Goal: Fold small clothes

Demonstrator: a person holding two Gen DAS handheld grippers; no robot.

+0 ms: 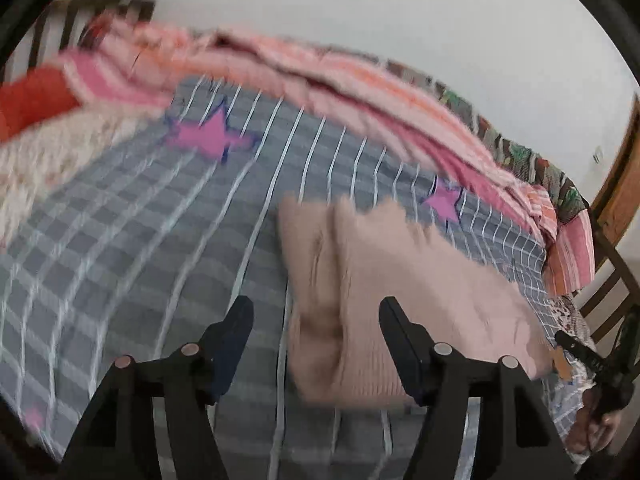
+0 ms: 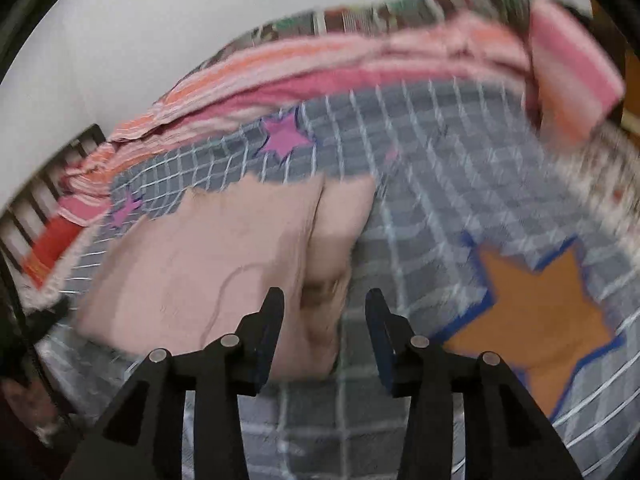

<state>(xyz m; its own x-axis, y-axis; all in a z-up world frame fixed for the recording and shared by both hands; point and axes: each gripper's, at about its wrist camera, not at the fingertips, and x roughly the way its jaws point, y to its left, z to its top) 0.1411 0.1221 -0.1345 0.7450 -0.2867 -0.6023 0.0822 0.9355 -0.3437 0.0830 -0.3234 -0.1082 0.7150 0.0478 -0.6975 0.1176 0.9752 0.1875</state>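
Observation:
A pale pink knit garment (image 1: pixel 404 292) lies partly folded on the grey checked bedsheet (image 1: pixel 132 248). My left gripper (image 1: pixel 316 312) is open and empty, its jaws wide apart just above the garment's left folded edge. In the right wrist view the same garment (image 2: pixel 208 256) lies left of centre. My right gripper (image 2: pixel 324 304) is open and empty, with its jaws over the garment's right folded edge. The right gripper also shows at the far right of the left wrist view (image 1: pixel 600 364). Both views are motion-blurred.
A pink and orange striped blanket (image 1: pixel 320 80) is bunched along the far side of the bed, by a white wall. A red cloth (image 1: pixel 36 100) lies far left. An orange star patch (image 2: pixel 536 320) sits right of my right gripper. Wooden bed rails (image 2: pixel 36 208) stand at the left.

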